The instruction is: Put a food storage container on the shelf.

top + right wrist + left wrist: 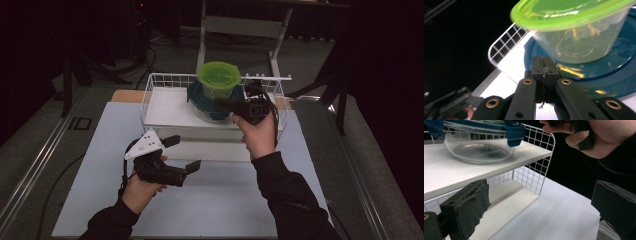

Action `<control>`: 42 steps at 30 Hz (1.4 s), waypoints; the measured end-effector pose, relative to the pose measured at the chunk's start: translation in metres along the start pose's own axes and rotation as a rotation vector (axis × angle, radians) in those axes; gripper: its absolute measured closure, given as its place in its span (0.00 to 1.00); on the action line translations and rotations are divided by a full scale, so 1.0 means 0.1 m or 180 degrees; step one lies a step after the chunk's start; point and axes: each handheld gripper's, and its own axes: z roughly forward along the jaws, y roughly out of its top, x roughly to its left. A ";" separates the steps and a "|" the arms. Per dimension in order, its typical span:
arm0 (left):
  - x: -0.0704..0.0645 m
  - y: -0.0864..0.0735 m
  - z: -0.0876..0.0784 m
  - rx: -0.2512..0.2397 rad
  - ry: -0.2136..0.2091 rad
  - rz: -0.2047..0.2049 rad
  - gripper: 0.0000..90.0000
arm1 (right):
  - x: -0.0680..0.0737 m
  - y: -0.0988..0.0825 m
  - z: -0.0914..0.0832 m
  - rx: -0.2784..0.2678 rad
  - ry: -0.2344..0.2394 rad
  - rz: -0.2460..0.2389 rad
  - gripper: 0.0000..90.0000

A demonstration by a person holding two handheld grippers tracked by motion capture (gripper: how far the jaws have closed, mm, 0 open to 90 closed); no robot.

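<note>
Your high view sits above your side of the table (210, 200) and looks fwd and down; the wire rack (150, 92) is at the far middle, your arms come in from the near edge.

The left gripper view is low, just above the table, v. near the rack's right end, facing up along its shelf. It catches the glass bowl (479, 151) from below its rim, and your right hand (604, 135) at upper right.

The right gripper view is close to the green-lidded tub (574, 32), looking slightly up at it from the right.

All 3 views share the rack top w/ the blue lid (614, 67).
</note>
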 end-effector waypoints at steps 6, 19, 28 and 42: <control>-0.02 -0.03 0.00 0.0002 -0.0010 0.0057 0.02 | 0.10 -0.16 -0.12 0.0013 0.0163 -0.0118 0.90; -0.16 -0.02 -0.07 -0.0011 -0.0136 0.0169 0.00 | 0.19 -0.63 -0.31 -0.0129 0.0307 -0.0530 0.30; -0.21 -0.13 -0.06 0.0039 -0.0182 0.0213 0.00 | 0.07 -1.00 -0.41 -0.0225 0.0357 -0.0536 0.20; -0.23 -0.43 -0.01 0.0123 -0.0266 0.0266 0.00 | -0.09 -1.48 -0.43 -0.0260 0.0174 -0.0638 0.19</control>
